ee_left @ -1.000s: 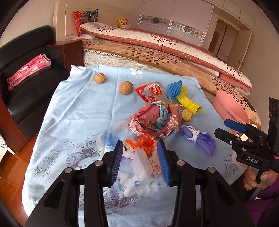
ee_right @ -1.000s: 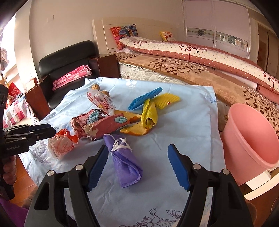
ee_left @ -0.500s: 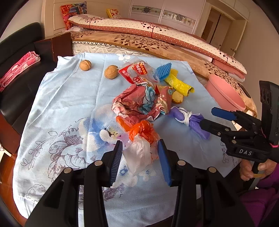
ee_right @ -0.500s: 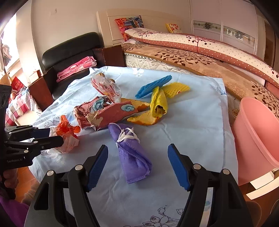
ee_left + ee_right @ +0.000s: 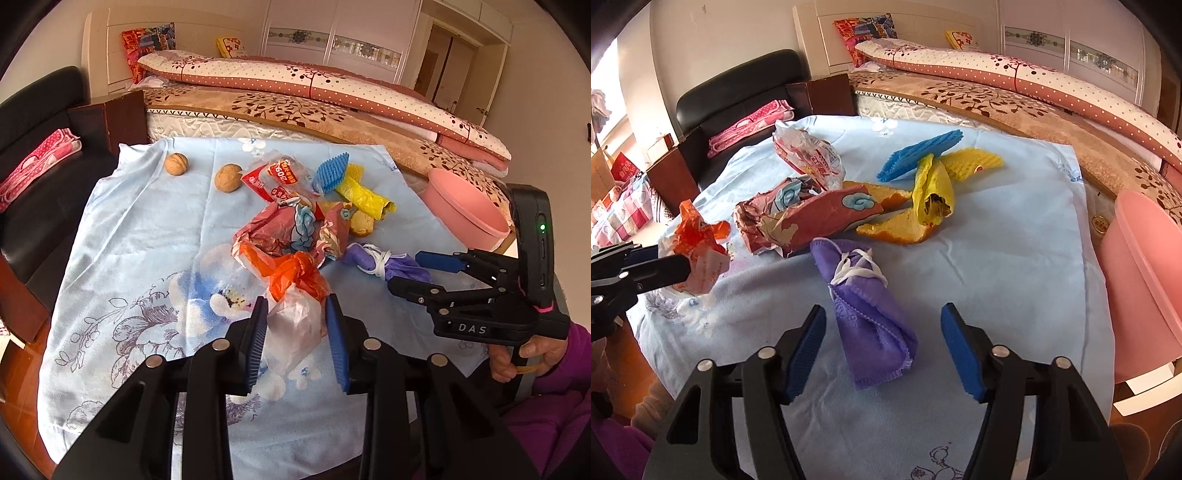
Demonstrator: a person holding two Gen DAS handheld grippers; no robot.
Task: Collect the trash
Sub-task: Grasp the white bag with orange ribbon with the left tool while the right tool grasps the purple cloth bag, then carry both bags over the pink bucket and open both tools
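Note:
My left gripper (image 5: 296, 321) is shut on an orange-and-white plastic bag (image 5: 295, 295), held just above the blue floral cloth (image 5: 129, 236); the bag also shows in the right wrist view (image 5: 698, 251). My right gripper (image 5: 882, 332) is open, its pads on either side of a rolled purple cloth (image 5: 864, 302) tied with white string, not touching it. Behind lie a crumpled red wrapper (image 5: 805, 218), a clear red-printed bag (image 5: 809, 155), a yellow bag (image 5: 931, 192), a blue ridged piece (image 5: 919, 153) and orange peel (image 5: 897, 229). A pink bin (image 5: 1145, 273) stands at the table's right edge.
Two walnuts (image 5: 176, 164) (image 5: 228, 178) lie at the far left of the cloth. A bed (image 5: 332, 107) runs behind the table. A black armchair (image 5: 33, 155) with a pink towel stands left. A wooden nightstand (image 5: 118, 114) sits between them.
My left gripper has closed on the orange-and-white bag and lifted it slightly. My right gripper has moved forward so its pads flank the purple cloth roll.

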